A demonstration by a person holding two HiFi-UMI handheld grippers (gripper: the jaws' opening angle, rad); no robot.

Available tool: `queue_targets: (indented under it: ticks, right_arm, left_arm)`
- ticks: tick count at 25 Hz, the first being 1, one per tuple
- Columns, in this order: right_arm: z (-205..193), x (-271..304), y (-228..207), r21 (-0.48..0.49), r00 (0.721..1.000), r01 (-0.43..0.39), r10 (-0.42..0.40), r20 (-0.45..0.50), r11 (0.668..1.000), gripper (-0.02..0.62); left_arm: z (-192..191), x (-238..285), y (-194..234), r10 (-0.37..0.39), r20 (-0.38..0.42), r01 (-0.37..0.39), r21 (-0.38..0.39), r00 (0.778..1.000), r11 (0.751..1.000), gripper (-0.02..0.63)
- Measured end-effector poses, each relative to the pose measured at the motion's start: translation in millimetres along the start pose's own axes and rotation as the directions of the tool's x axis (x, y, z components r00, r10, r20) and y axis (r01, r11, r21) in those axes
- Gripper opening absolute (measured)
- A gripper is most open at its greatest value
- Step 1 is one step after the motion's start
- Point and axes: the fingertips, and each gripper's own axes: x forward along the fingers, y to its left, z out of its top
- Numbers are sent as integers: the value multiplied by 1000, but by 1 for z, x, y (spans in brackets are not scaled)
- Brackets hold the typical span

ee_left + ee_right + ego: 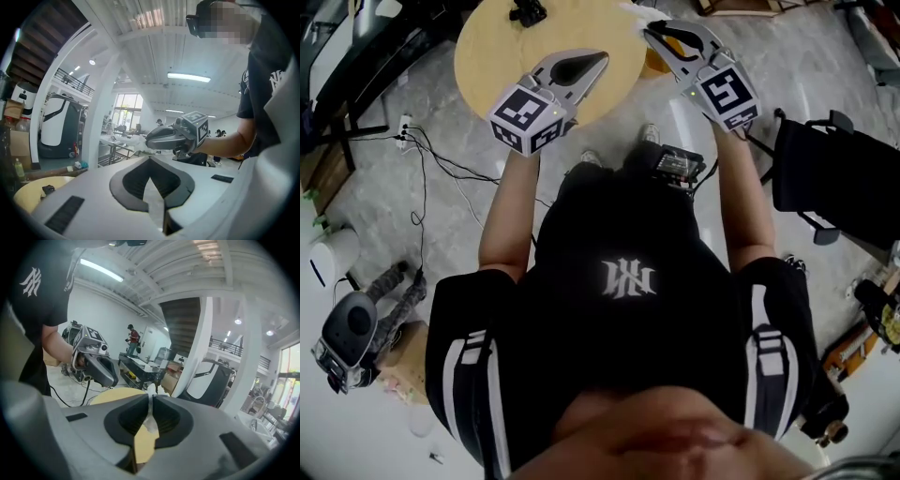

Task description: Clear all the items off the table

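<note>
Past my black shirt [619, 272], I see the left gripper [603, 57] closed on nothing. The right gripper [650, 28] pinches a white scrap [150, 389] at the round table's [492, 52] right edge.

Upper centre of head view: table [492, 56], small item [528, 11] on far edge. Over near rim: left gripper [600, 59]. At right rim, upper right: right gripper [650, 29]. Left, on floor [375, 202]: cables [441, 165]. Lower left: box [411, 362] beside machine [347, 337]. Right edge: chair [834, 173], well apart from table.
</note>
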Motion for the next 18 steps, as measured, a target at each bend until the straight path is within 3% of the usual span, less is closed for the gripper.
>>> queue_targets:
  ticks: [9,18]
  right_arm:
    - [-42,-58,-54,25,999,46,-46,4,999,34]
    - [-120,-106,-116,68,1000,-17,17,9,998,34]
  left_arm:
    - [0,81,-33,-44,-30,44,-15,999,999,12]
    - [-20,195,-61,-16,-46,12,-85,999,996,12]
